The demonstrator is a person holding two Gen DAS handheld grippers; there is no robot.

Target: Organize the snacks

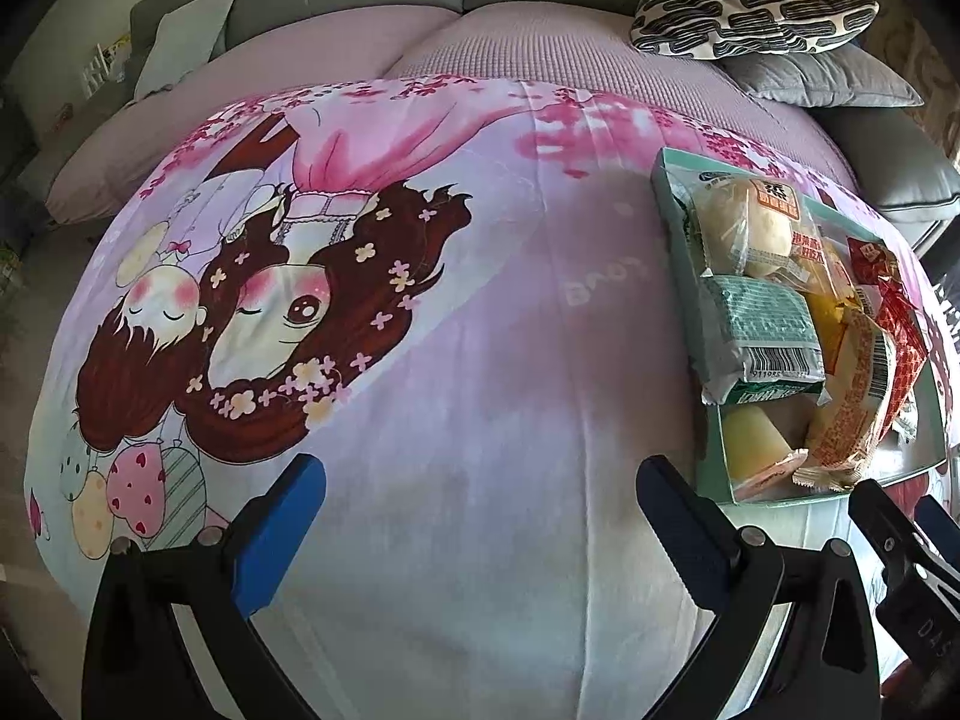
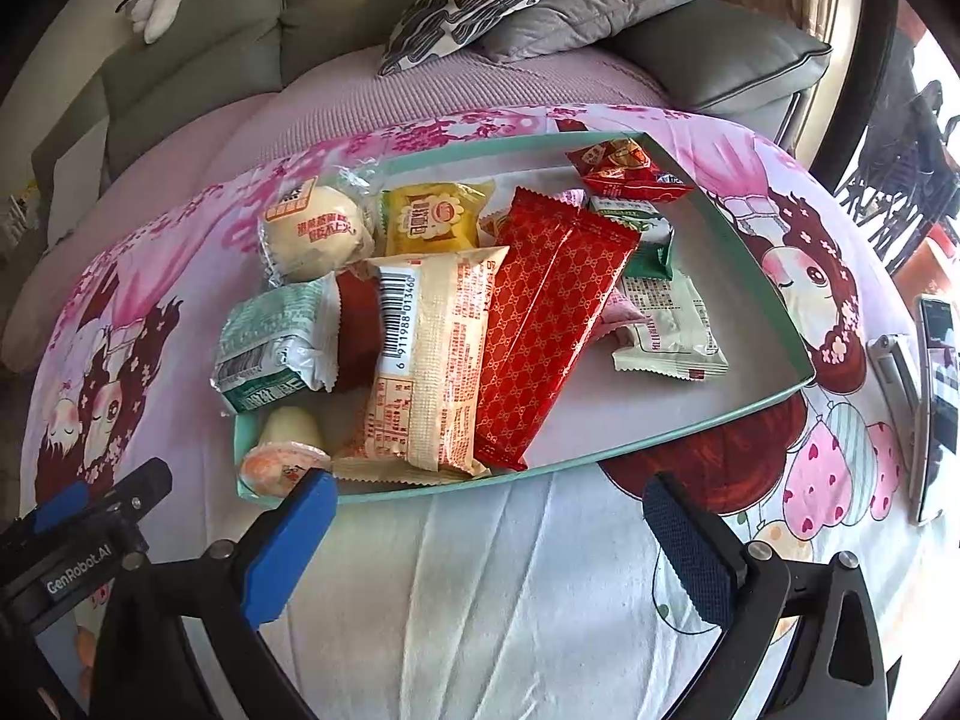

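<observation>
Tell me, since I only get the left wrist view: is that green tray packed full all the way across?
Observer: No. The right wrist view shows bare floor in the tray at its right end.
Operator: Is anything hidden beyond the red wrapper at the edge of my picture?
Observer: Yes, a green-and-white packet lies flat to the right of the long red wrapper.
Operator: Are the other tongs holding a snack?
Observer: No. The right tongs are open and empty, just short of the tray's near rim.
</observation>
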